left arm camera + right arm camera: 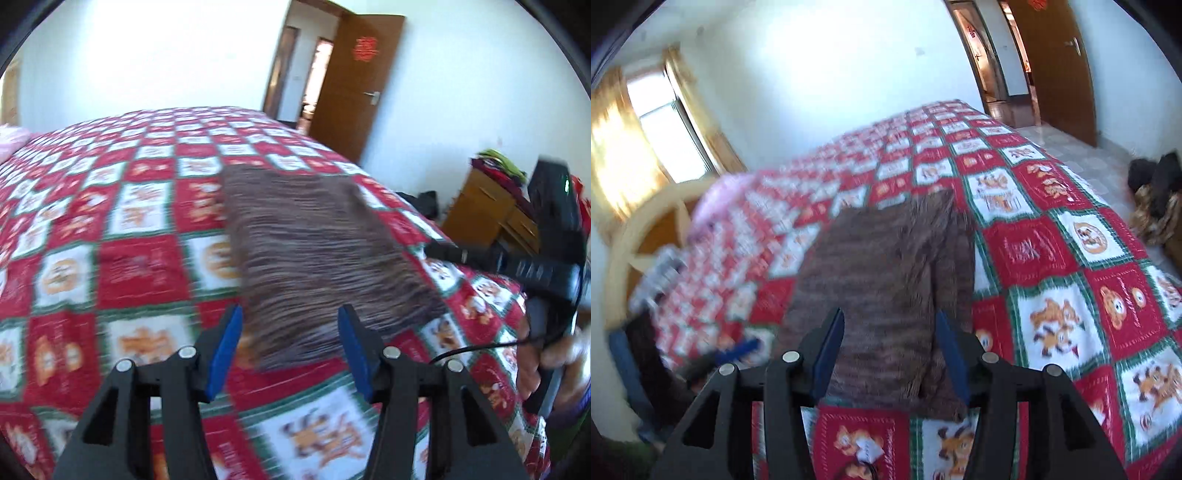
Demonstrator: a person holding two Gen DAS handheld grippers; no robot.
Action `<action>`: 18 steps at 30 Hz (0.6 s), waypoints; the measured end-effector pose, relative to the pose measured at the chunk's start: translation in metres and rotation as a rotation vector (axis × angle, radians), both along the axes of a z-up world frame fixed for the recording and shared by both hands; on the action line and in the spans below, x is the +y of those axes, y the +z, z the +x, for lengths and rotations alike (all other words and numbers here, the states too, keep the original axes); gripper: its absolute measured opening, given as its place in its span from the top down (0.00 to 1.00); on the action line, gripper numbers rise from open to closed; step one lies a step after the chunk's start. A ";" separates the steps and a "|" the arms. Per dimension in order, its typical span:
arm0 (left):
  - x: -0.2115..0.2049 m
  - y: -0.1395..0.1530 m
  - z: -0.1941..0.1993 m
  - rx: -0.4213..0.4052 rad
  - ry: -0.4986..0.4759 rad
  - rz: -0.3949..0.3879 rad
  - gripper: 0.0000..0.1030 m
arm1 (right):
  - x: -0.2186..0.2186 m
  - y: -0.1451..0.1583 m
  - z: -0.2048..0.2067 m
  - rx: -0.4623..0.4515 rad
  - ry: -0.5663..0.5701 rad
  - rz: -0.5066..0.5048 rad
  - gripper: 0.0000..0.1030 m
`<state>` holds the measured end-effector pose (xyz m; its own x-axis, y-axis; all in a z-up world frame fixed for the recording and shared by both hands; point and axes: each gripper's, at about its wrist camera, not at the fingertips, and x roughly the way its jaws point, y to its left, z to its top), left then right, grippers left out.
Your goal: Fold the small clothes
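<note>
A brown striped knitted garment point(314, 254) lies folded flat on the bed's red, white and green checked quilt point(122, 258). My left gripper point(290, 350) is open and empty, just above the garment's near edge. In the right wrist view the same garment point(886, 280) lies folded lengthwise, and my right gripper point(890, 354) is open and empty over its near end. The right gripper's black body point(546, 258) shows at the right edge of the left wrist view, held in a hand. Both views are motion-blurred.
A brown wooden door point(354, 85) stands open at the back. A wooden cabinet point(491, 210) with clothes on top stands right of the bed. A pink pillow point(716, 203) lies at the bed's head. A window with curtains point(646, 140) is on the left wall.
</note>
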<state>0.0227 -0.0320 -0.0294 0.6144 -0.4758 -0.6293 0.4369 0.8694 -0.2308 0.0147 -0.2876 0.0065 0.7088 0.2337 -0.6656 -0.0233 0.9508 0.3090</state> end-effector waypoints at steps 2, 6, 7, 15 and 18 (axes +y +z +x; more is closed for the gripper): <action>0.012 -0.001 0.002 0.004 0.036 0.006 0.46 | 0.009 -0.013 0.003 0.051 -0.013 -0.037 0.48; 0.028 -0.004 0.004 0.009 0.081 0.016 0.44 | 0.021 -0.040 0.011 0.137 -0.042 -0.123 0.49; 0.032 -0.004 0.005 0.014 0.088 0.009 0.44 | 0.022 -0.049 0.013 0.165 -0.053 -0.144 0.53; 0.034 -0.006 0.010 0.032 0.084 -0.007 0.44 | 0.017 -0.048 0.007 0.195 -0.079 -0.207 0.93; 0.030 -0.009 0.013 0.036 0.078 0.010 0.44 | -0.001 -0.045 0.000 0.201 -0.103 -0.180 0.93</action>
